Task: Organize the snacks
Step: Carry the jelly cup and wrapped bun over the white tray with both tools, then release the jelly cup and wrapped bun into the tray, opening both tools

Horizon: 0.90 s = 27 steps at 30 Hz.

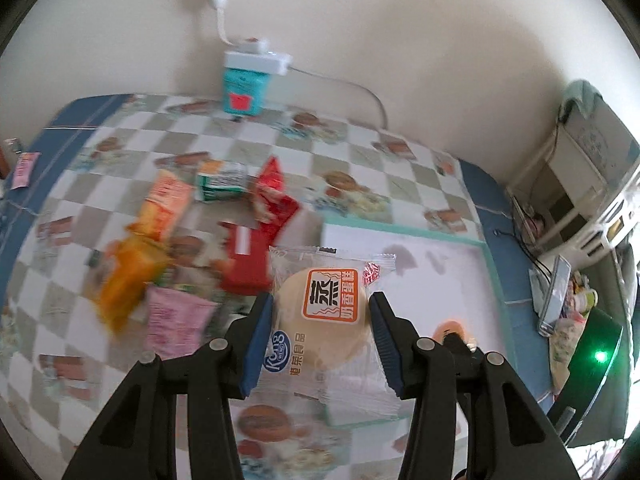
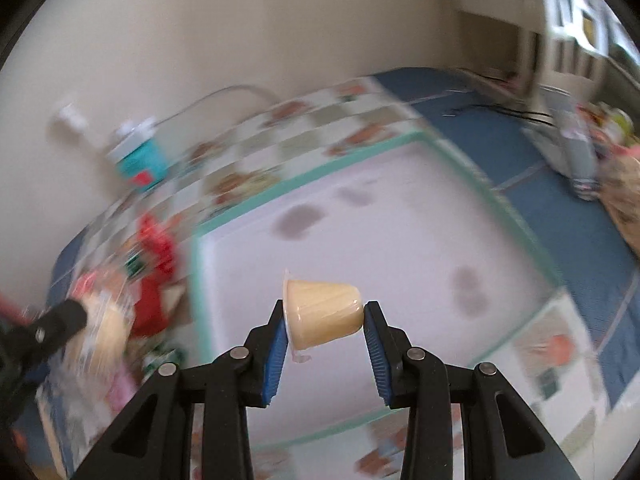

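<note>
My left gripper (image 1: 321, 307) is shut on a clear-wrapped round steamed cake (image 1: 325, 312) with an orange label, held above the table by the left edge of a white tray with a teal rim (image 1: 404, 231). My right gripper (image 2: 325, 315) is shut on a small yellow jelly cup (image 2: 322, 313), held sideways above the same tray (image 2: 304, 174). The left gripper with the cake shows blurred at the left of the right wrist view (image 2: 68, 322). A pile of snack packets lies left of the tray: red (image 1: 272, 196), orange (image 1: 164, 200), pink (image 1: 172, 316), green-white (image 1: 220, 180).
A teal box (image 1: 244, 88) with a white power strip and cable stands at the back by the wall. A small pink packet (image 1: 25, 168) lies at the table's far left. Bags and clutter (image 1: 560, 300) sit at the table's right end.
</note>
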Each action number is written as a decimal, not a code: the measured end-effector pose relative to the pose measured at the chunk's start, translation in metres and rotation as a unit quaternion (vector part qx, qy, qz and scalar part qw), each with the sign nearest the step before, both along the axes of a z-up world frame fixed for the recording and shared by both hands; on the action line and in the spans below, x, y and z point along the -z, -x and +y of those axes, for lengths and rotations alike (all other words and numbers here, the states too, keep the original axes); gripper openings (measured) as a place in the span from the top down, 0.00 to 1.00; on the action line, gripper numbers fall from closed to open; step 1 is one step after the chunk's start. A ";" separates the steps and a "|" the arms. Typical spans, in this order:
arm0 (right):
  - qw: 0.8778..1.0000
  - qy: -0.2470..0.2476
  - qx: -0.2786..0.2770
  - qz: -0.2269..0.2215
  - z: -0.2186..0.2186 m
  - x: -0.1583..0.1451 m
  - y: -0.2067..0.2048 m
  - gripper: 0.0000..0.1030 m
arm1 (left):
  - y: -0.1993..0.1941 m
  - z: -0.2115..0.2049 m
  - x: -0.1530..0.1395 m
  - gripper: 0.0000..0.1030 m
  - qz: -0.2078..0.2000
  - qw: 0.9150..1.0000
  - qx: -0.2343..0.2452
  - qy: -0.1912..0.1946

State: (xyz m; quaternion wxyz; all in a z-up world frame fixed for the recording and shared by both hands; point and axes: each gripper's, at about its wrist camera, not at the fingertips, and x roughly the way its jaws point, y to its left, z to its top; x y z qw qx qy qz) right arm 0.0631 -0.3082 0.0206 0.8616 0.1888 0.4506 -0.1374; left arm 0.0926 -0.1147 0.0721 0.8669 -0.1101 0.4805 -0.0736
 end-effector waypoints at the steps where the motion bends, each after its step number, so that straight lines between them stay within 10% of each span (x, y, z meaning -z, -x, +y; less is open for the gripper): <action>1: 1.000 0.003 0.012 0.002 -0.007 0.001 0.000 0.62 | -0.002 -0.005 0.003 0.51 0.005 1.000 0.001 0.000; 8: 0.994 0.041 0.100 0.027 -0.051 0.015 -0.003 0.62 | -0.028 -0.048 0.029 0.51 0.042 0.998 0.021 0.029; 27: 0.990 0.063 0.125 0.017 -0.090 0.033 -0.060 0.61 | -0.099 -0.101 0.061 0.49 0.004 0.998 0.055 0.031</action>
